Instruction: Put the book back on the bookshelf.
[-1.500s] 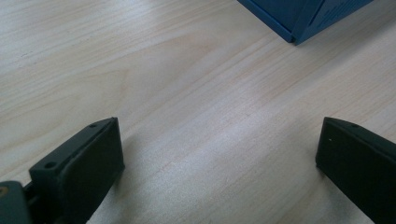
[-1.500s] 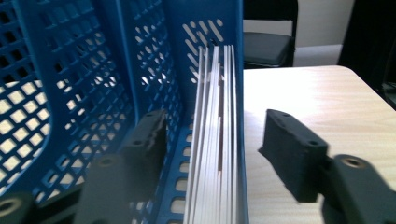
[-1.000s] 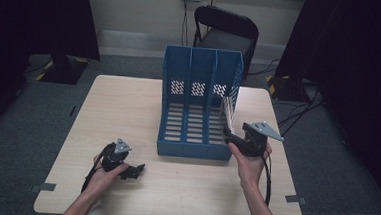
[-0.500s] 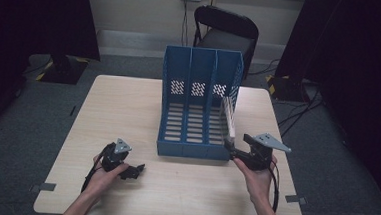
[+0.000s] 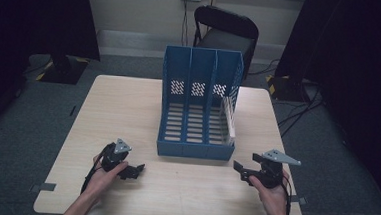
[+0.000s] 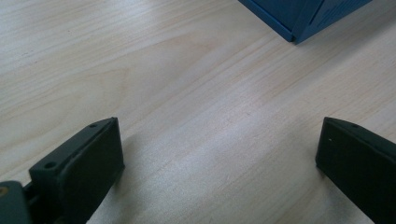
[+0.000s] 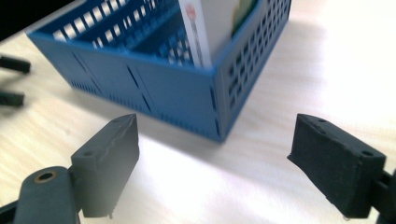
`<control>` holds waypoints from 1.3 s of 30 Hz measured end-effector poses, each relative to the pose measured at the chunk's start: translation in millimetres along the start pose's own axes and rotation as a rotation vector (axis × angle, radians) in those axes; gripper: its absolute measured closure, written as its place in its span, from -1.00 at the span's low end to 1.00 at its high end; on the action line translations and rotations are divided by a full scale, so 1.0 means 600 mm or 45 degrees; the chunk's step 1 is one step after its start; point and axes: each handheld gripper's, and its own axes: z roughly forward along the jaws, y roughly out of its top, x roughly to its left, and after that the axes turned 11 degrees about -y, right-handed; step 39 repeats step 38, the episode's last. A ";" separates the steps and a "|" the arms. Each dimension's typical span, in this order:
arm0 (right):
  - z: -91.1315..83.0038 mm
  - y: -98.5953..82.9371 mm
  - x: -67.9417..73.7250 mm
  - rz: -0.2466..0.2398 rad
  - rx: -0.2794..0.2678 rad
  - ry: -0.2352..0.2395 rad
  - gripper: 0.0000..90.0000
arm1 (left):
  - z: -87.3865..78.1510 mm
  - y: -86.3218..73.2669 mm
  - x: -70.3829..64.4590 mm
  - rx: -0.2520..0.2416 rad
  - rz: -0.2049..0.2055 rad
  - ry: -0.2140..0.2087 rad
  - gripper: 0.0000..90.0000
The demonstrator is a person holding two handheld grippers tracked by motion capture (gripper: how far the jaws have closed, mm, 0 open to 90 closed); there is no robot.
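At the near left of the pale wooden surface [image 5: 128, 108], the person's left hand [image 5: 105, 175] rests the left tongs [image 5: 135, 171] on the wood. Their jaws stand wide apart with nothing between them, and bare wood shows between the jaws in the left gripper view.

In the middle stands a blue three-slot file organizer [image 5: 198, 105], its tall back toward the far side and its low front lip toward the person. The left and middle slots look empty. In the right slot a thin white book or booklet [image 5: 229, 117] stands on edge, leaning against the right wall; the right gripper view shows its spine [image 7: 196, 32] rising just inside the near right corner.

At the near right, the right hand [image 5: 268, 192] holds the right tongs [image 5: 239, 169] just above the surface, jaws wide apart and empty, pointing toward the organizer's near right corner but apart from it.

Judging by this layout, the filing looks done: the booklet sits in its slot and both tongs are free, with nothing else loose on the surface to put away.
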 end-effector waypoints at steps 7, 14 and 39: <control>0.015 -0.022 -0.011 -0.040 0.098 0.022 -0.69 | 0.000 0.000 0.000 0.000 0.000 0.000 -1.00; 0.060 -0.031 -0.003 -0.144 0.234 0.015 -0.68 | 0.000 0.000 0.000 0.000 0.000 0.000 -1.00; 0.096 -0.063 0.029 -0.276 0.218 -0.056 -0.72 | 0.000 0.000 0.000 0.001 0.000 -0.004 -1.00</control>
